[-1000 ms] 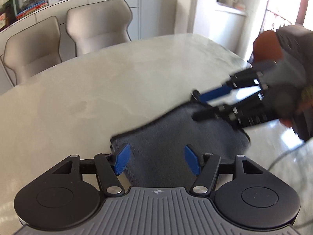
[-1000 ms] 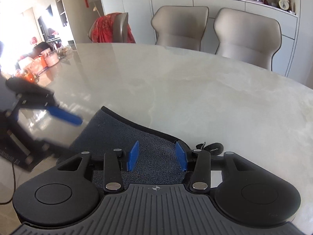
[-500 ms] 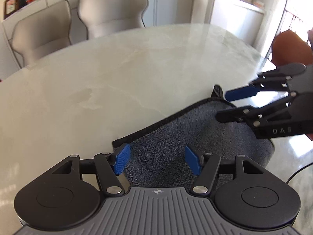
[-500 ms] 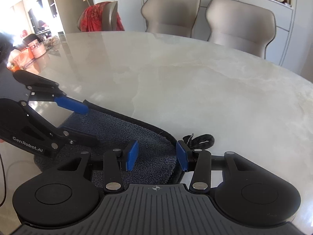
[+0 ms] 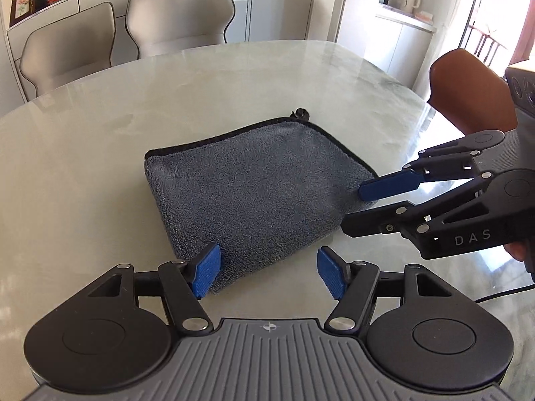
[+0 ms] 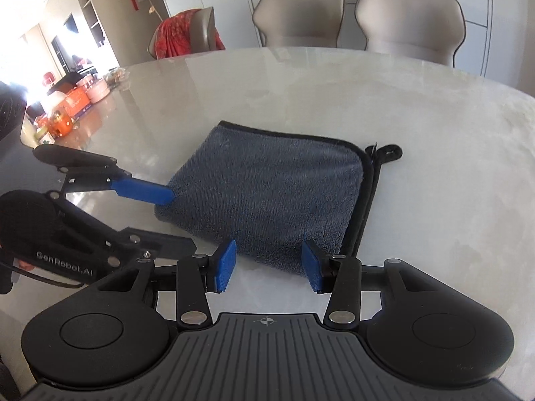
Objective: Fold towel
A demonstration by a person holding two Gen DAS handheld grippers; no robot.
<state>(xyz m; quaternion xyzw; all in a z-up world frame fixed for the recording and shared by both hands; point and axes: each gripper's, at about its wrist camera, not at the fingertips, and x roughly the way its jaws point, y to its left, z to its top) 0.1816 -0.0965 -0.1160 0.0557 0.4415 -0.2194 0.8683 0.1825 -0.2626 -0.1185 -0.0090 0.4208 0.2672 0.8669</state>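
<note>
A grey-blue towel (image 5: pixel 257 193) with black trim lies folded into a flat rectangle on the pale marble table (image 5: pixel 100 167); its hang loop (image 5: pixel 301 113) pokes out at the far corner. My left gripper (image 5: pixel 269 267) is open at the towel's near edge, and a corner of cloth lies loose beside its left pad. From the right, my right gripper (image 5: pixel 354 207) reaches in open, its blue finger (image 5: pixel 391 185) at the towel's side edge. In the right wrist view the towel (image 6: pixel 267 200) sits just past the open right gripper (image 6: pixel 269 260), with the left gripper (image 6: pixel 180 220) at its left edge.
Two beige chairs (image 5: pixel 127 33) stand along the table's far side, and an orange-brown chair (image 5: pixel 468 90) at its right end. Boxes and jars (image 6: pixel 73 100) crowd the table's far left end. A cable (image 5: pixel 501 294) trails near the right hand.
Both grippers have drawn back off the towel toward its near edge. The towel, earlier partly under the fingers, now lies whole and folded in front of them.
</note>
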